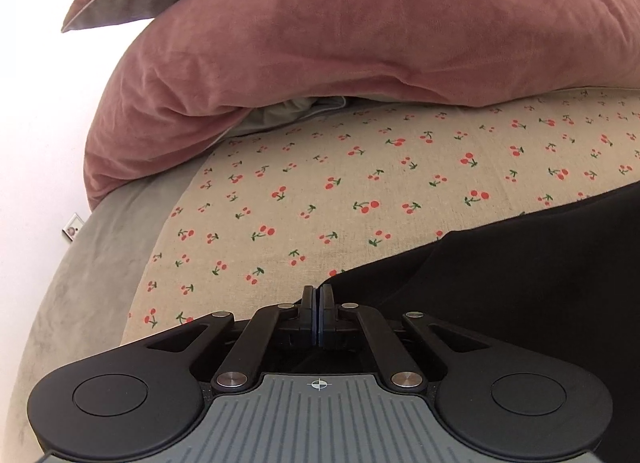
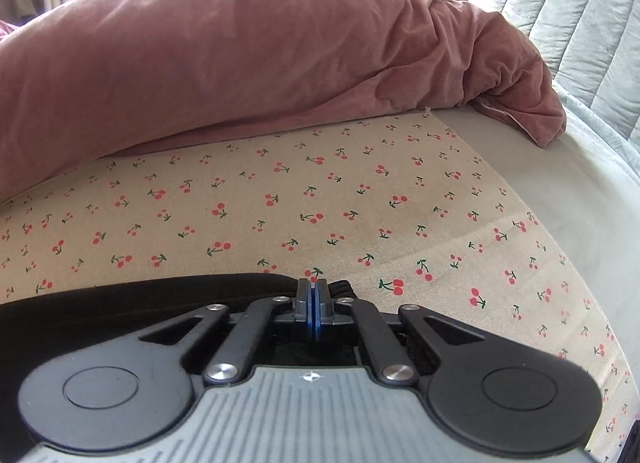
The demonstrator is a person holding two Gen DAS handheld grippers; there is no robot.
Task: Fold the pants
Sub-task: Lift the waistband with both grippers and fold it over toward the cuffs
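We clamp the left gripper and right gripper on the black pants' corners at lower frame, ready to fold.

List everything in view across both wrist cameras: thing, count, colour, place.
pants: one, black, on the cherry cloth, at both tools' tips
cherry cloth: one, beige with red cherries, spread over the bed
duvet: one, dusty pink, bunched beyond the cloth
bed sheet: one, grey, under the cloth, showing at its side edges
quilt: one, pale grey, stitched, far right
left tool: one, black, shut at the pants' edge
right tool: one, black with blue pads, shut at the pants' edge
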